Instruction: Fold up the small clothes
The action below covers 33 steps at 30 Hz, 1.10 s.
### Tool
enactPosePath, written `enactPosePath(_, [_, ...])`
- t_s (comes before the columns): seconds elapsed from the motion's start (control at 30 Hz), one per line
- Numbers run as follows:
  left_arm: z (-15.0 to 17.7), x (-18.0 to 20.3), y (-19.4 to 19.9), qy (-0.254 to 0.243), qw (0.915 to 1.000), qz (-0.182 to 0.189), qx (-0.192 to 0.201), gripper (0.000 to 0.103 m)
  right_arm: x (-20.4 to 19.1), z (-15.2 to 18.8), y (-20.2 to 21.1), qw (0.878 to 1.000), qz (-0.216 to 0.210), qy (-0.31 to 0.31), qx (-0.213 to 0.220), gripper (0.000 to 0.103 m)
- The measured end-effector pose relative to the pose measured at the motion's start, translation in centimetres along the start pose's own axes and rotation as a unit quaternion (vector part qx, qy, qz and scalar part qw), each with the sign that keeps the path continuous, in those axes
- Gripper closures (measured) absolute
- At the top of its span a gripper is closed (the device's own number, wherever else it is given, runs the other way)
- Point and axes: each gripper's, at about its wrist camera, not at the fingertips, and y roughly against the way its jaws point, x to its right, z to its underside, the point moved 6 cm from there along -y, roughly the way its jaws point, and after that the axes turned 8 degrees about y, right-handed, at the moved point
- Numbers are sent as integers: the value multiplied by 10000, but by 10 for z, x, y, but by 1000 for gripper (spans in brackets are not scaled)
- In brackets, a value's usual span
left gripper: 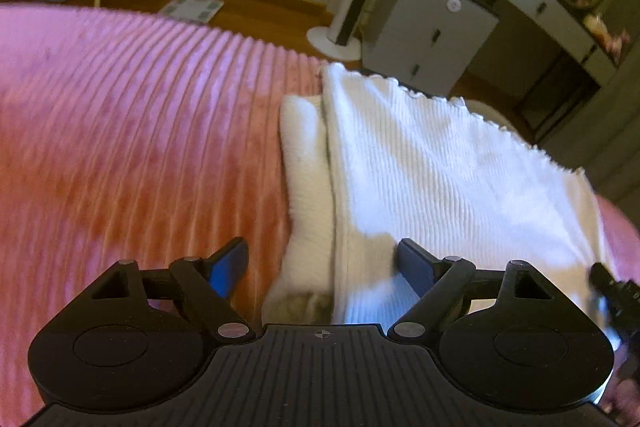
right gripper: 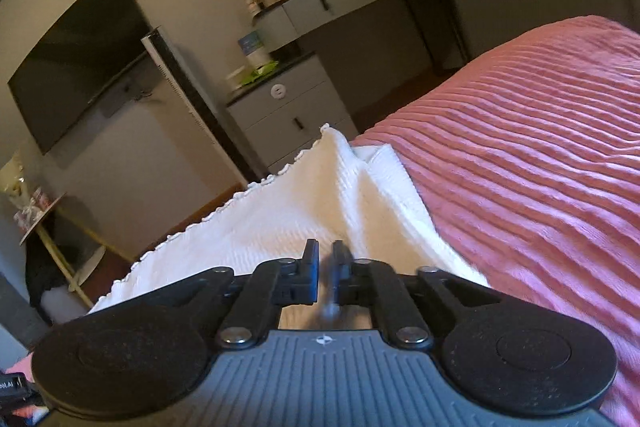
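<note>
Pink ribbed bed cover carries white ribbed garment near bed edge, long axis running away from both tongs. Left tongs spread wide, straddling garment's near left fold. Right tongs nearly closed over garment's near edge; grip on cloth unclear.

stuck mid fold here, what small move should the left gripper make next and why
Probably ease the left gripper forward and close on the garment edge: its jaws stand open astride that edge, gripping nothing, while the right gripper looks shut near the cloth.
</note>
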Motion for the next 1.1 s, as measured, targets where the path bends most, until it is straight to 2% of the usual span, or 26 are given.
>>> enactPosePath(0.03, [1,1,0,60,10000,39,-34,16,-7,1,4,9999,-45,108,-32,82])
enactPosePath(0.17, [6,0,2,280,9987,334,-262,18,-43,17,15,9958,-734,413,-371,79])
enactPosePath(0.23, [7,1,1,329,9981,400,-319,19,-55,24,17,9934,-914,474,-502,72])
enactPosePath(0.3, [7,0,0,294,9986,301,-328,29,-66,29,16,9897,-1146,614,-596,72])
enactPosePath(0.33, [6,0,1,291,9985,325,-324,33,-70,29,16,9888,-1197,655,-601,72])
enactPosePath(0.37, [5,-1,2,325,9983,367,-322,42,-73,29,16,9878,-1249,701,-611,72])
enactPosePath(0.43, [3,-5,3,440,9977,401,-325,50,-76,30,16,9864,-1343,741,-594,72])
enactPosePath(0.47, [2,-7,4,479,9975,416,-320,58,-78,30,16,9861,-1362,746,-593,72])
enactPosePath(0.53, [0,-9,5,499,9972,469,-286,65,-81,32,14,9856,-1331,845,-611,73])
enactPosePath(0.6, [0,-9,6,495,9971,541,-221,68,-85,36,10,9849,-1238,1006,-676,80])
enactPosePath(0.63, [1,-7,6,447,9975,518,-198,67,-85,39,10,9843,-1180,1112,-695,83])
enactPosePath(0.77, [5,-3,0,295,9983,461,-199,51,-90,46,7,9806,-1092,1427,-785,84])
enactPosePath(0.87, [5,2,-3,232,9986,418,-215,49,-96,53,6,9748,-998,1845,-762,84])
enactPosePath(0.9, [5,3,-2,171,9990,365,-193,51,-96,52,8,9760,-992,1785,-752,84])
enactPosePath(0.97, [3,3,0,115,9992,331,-170,67,-92,46,15,9807,-1075,1478,-691,84])
enactPosePath(1.1, [-6,9,17,115,9987,495,-45,74,-85,37,30,9826,-938,1486,-609,84])
